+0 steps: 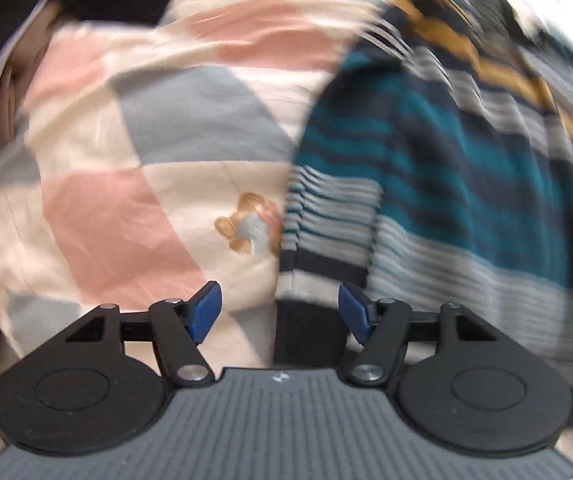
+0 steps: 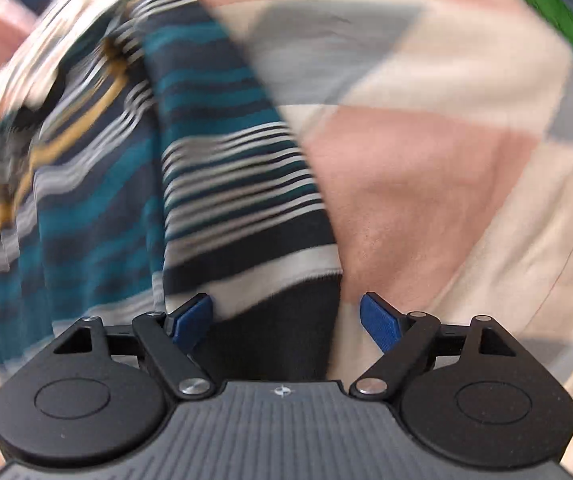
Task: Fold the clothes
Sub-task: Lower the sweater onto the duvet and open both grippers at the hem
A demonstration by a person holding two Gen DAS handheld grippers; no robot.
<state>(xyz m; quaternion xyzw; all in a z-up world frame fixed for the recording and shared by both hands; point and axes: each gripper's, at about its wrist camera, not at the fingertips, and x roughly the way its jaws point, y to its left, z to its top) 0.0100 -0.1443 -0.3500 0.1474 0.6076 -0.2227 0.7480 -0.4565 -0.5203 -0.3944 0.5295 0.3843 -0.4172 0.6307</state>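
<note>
Folding looks barely begun: the striped garment (image 1: 426, 168) lies rumpled on the patchwork bedspread (image 1: 126, 216), its dark hem at six o'clock between the spread-apart left gripper (image 1: 280, 312) and right gripper (image 2: 286, 318).

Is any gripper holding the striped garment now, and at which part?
Neither holds it. The left gripper and right gripper are both open, with the dark hem of the striped garment lying between their fingers, not clamped.
</note>
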